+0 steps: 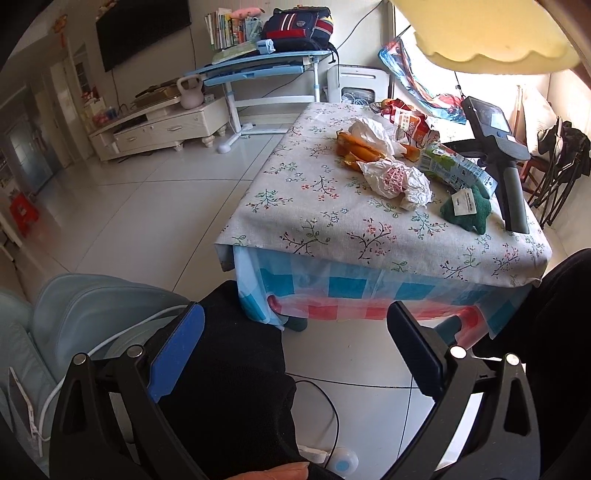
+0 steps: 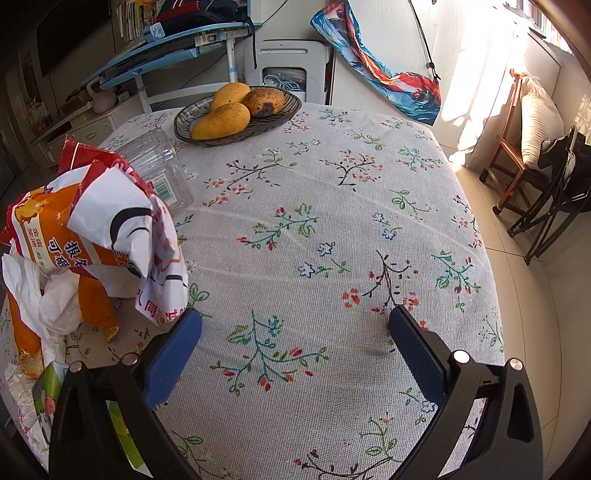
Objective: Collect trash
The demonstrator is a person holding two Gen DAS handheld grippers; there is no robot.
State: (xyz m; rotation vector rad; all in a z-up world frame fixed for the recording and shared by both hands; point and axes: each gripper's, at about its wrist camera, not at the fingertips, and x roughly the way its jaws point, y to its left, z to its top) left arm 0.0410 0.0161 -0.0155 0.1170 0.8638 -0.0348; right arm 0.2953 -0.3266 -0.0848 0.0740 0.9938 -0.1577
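Glossy white floor tiles (image 1: 155, 206) catch the daylight. A dark television (image 1: 142, 31) hangs on the pale wall above a cream TV cabinet (image 1: 162, 127). Beside it stands a blue study desk (image 1: 258, 64) stacked with books. Hard sun pours through the window (image 2: 546, 26) onto a wooden chair (image 2: 508, 147).

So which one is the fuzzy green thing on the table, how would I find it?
Start at the table with the flowery cloth and go to the corner beside the grey handheld device standing upright. The fuzzy green thing lies just left of it, apart from the pile of crumpled white paper and orange peels. It alone is dark green, lumpy-edged, and carries a white tag.
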